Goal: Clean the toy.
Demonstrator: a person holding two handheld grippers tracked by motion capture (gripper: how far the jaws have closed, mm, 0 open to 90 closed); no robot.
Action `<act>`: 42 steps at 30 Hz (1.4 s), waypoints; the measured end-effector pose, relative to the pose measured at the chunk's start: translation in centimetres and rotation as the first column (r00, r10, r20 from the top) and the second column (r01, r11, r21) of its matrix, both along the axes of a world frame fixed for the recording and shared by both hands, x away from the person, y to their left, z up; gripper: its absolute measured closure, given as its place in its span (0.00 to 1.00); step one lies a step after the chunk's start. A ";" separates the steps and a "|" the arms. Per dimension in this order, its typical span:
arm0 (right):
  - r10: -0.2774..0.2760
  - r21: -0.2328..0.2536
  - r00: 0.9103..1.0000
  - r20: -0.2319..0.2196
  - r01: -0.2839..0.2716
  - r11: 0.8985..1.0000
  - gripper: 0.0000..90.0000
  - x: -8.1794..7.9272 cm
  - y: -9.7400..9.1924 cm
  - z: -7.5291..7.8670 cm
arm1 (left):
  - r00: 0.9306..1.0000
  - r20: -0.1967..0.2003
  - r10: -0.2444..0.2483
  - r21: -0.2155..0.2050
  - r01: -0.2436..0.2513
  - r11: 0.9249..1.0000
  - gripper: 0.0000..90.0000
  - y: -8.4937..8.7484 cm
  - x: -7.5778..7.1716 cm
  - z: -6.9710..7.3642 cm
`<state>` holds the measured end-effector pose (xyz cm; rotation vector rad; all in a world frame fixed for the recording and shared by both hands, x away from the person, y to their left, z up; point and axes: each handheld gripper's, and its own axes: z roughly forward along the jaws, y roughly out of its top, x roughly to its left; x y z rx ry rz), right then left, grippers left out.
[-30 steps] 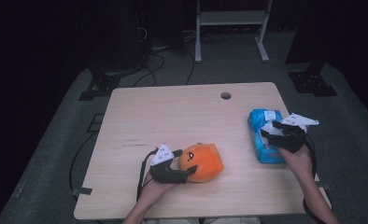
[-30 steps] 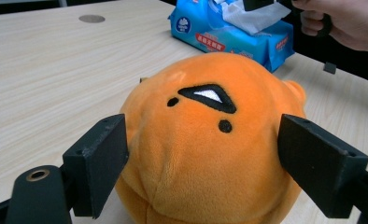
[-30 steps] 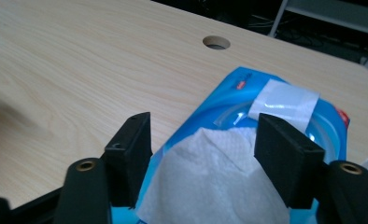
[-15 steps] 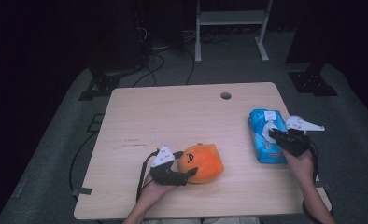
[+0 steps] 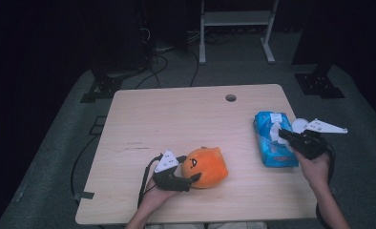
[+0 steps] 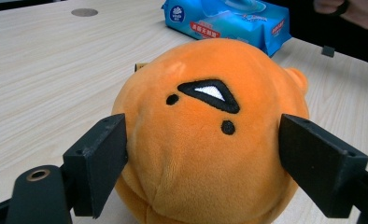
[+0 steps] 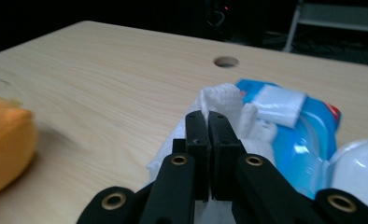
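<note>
An orange plush (image 5: 207, 167) with a small stitched face lies near the table's front edge. My left gripper (image 5: 188, 168) grips it from the left, and its black jaws press on both sides of the plush (image 6: 205, 116). A blue pack of wipes (image 5: 271, 153) lies at the table's right side. My right gripper (image 5: 282, 134) hovers over the pack, jaws shut on a white wipe (image 7: 224, 100) that rises out of the pack's opening (image 7: 308, 135). The pack (image 6: 229, 21) also shows beyond the plush in the left gripper view.
The wooden table (image 5: 176, 119) has a round cable hole (image 5: 230, 98) near its far edge. Behind it on the dark floor stand a metal frame (image 5: 234, 19), loose cables (image 5: 162, 52) and stand feet (image 5: 319, 83). The right hand is at the table's right edge.
The right gripper has shut over the pack and shifted slightly up, and a white wipe now stands up at its tips. The left gripper and the plush have not moved.
</note>
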<state>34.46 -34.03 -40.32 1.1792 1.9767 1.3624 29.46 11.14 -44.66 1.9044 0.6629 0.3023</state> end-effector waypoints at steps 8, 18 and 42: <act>0.238 0.011 0.970 0.050 -0.239 0.971 0.97 -4.2 5.2 2.8 | 1.000 0.007 -0.002 0.007 0.002 1.000 0.19 0.0 0.0 0.0; 0.521 0.023 0.853 0.028 -0.522 0.853 0.97 -8.5 12.7 3.5 | 1.000 0.010 -0.001 0.006 0.001 1.000 0.19 -0.1 0.0 -0.1; 0.532 -0.227 0.847 0.013 -0.516 0.826 0.71 -6.1 20.3 -1.0 | 0.999 -0.001 -0.043 0.040 0.043 0.998 0.22 -0.6 0.1 -0.2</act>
